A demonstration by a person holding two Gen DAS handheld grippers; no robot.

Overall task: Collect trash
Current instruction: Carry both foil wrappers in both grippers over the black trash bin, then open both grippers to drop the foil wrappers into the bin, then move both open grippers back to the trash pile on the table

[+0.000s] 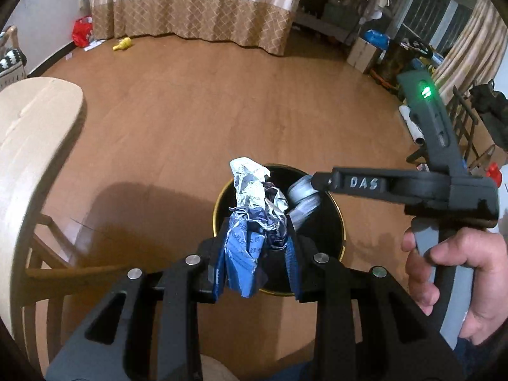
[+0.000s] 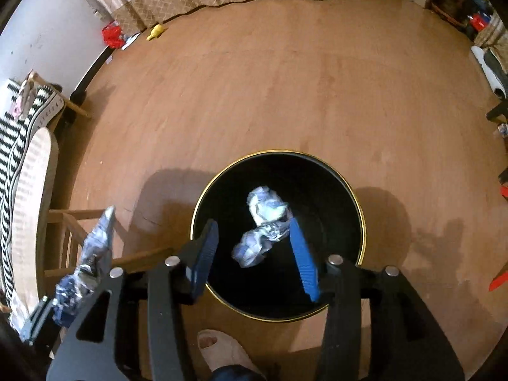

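Brown wooden floor (image 2: 285,95) fills both fisheye views of a room, with a round black bin (image 2: 355,197) trimmed by a thin gold rim standing on it directly below the tools. Left gripper (image 1: 255,241): its blue-padded fingers (image 1: 292,254) are pressed in on a crumpled blue and silver wrapper (image 1: 250,216), which sticks up from between them above the near edge of the bin's mouth. Right gripper (image 2: 254,250): its two blue fingers (image 2: 303,254) are spread wide apart over the bin opening, gripping nothing. Between them, seen against the dark inside of the bin, is a crumpled wad of white and blue paper (image 2: 263,222); whether it is in the air or resting inside cannot be told. In the left wrist view, the right gripper reaches in from the right side over the bin, held by the person's right hand (image 1: 451,273), with a green light glowing on its body. Left of the bin stands a pale wooden chair (image 2: 35,209). A foot in a light slipper (image 2: 222,349) shows at the bottom edge, just beside the bin. Far off along the wall hangs a beige patterned curtain (image 1: 197,3), with a red bag (image 1: 81,31) and a small yellow object (image 1: 123,43) lying on the floor near it.
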